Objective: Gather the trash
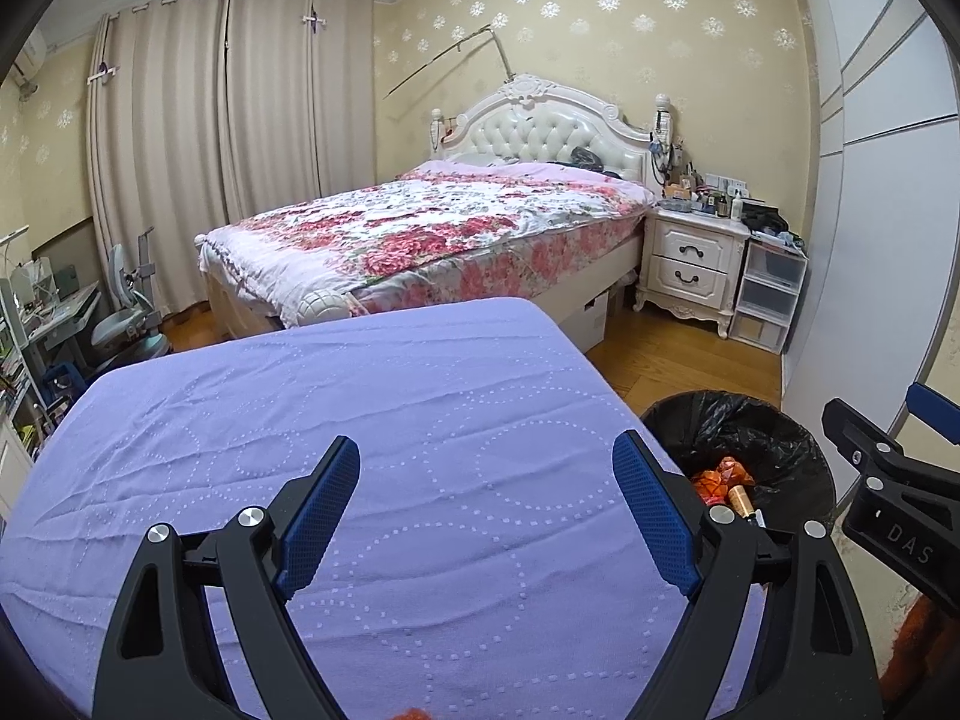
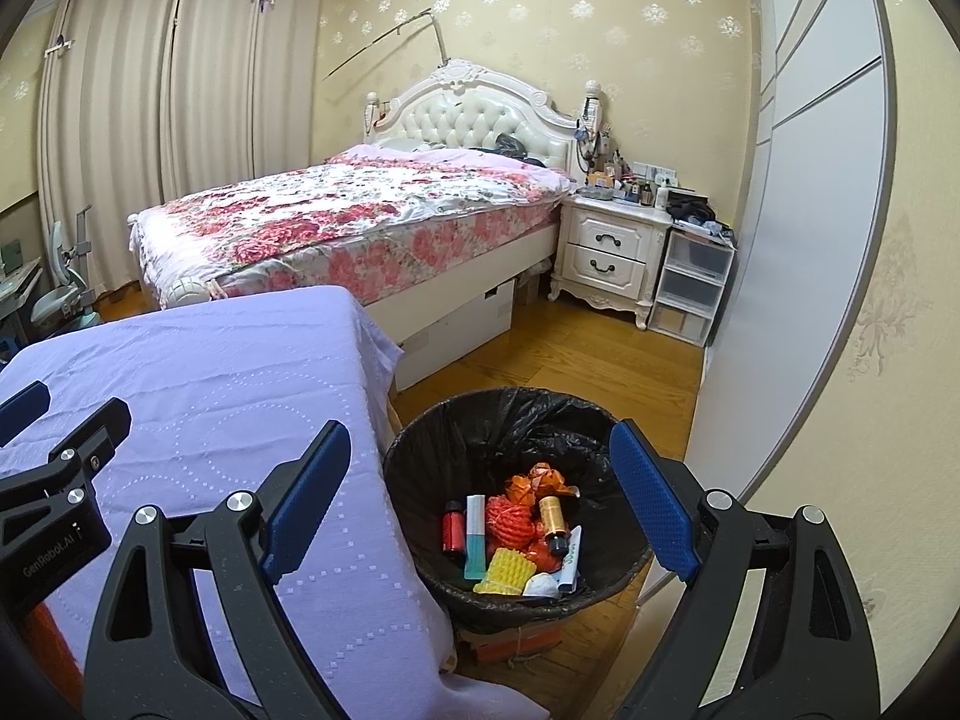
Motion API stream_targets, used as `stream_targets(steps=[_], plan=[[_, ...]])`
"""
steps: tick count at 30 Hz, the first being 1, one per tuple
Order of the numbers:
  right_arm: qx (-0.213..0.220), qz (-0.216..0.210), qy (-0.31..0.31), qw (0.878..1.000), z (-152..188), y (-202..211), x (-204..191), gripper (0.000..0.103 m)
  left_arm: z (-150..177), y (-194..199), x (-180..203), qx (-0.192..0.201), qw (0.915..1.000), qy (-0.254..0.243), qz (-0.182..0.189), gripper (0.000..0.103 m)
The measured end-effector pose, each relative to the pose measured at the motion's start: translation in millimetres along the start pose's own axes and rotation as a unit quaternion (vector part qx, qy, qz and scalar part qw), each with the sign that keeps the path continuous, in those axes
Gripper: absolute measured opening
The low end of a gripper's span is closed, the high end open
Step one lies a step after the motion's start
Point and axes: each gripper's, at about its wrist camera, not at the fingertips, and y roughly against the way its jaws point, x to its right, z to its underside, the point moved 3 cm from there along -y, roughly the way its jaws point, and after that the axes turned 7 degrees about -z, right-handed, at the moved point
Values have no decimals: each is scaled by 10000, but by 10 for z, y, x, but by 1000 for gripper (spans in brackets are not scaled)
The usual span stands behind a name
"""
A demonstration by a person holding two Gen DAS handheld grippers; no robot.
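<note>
A round trash bin with a black liner [image 2: 456, 420] stands on the wood floor right of the purple-covered table [image 2: 210, 372]. Inside lie several pieces of trash: an orange net ball [image 2: 509, 523], a yellow foam piece [image 2: 510, 570], a red bottle [image 2: 454, 531], a teal-and-white tube [image 2: 475, 537], a gold bottle [image 2: 551, 515]. My right gripper [image 2: 480, 468] is open and empty above the bin. My left gripper [image 1: 486, 480] is open and empty over the purple cloth [image 1: 360, 420]. The bin also shows in the left wrist view [image 1: 750, 432]. The right gripper's body shows at that view's right edge [image 1: 888, 480].
A bed with a floral cover [image 2: 360, 210] stands beyond the table. A white nightstand [image 2: 612, 252] and clear plastic drawers [image 2: 690, 282] stand by the wall. A white wardrobe [image 2: 798, 240] runs along the right. A desk chair [image 1: 129, 312] stands at the far left.
</note>
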Motion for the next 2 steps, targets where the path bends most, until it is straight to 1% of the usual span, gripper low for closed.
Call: stream_targets(steps=[2], plan=[[-47, -91, 43, 9999, 0, -34, -64, 86, 21, -37, -90, -64, 10000, 36, -50, 84]])
